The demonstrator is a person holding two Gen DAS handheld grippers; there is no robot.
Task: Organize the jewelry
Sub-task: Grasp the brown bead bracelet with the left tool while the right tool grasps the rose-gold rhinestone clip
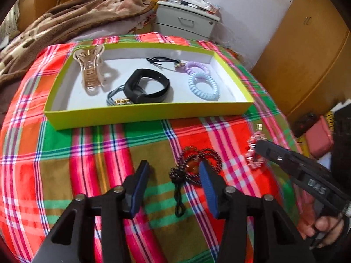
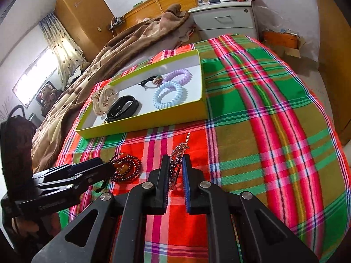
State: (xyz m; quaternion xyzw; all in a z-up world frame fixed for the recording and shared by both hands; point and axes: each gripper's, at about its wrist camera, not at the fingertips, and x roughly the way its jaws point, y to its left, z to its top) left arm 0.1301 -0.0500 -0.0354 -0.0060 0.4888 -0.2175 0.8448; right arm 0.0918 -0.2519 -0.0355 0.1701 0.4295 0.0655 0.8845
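Observation:
A yellow-green box (image 1: pixel 140 114) (image 2: pixel 140 125) lies on the plaid cloth. It holds a clear hair claw (image 1: pixel 92 70), a black band (image 1: pixel 147 85), a blue spiral tie (image 1: pixel 204 85) and a purple spiral tie (image 1: pixel 197 66). A dark beaded bracelet (image 1: pixel 197 162) (image 2: pixel 127 166) lies on the cloth between my open left gripper's (image 1: pixel 173 171) fingers. My right gripper (image 2: pixel 176 164) has its jaws closed around a pink rhinestone hair clip (image 2: pixel 177 155) (image 1: pixel 254 153), which still rests on the cloth.
A brown blanket (image 1: pixel 65 22) is heaped behind the box. A white bedside cabinet (image 1: pixel 186 19) with small items stands beyond the bed. Wooden wardrobes (image 1: pixel 296 54) line the right. The cloth's right edge drops toward the floor.

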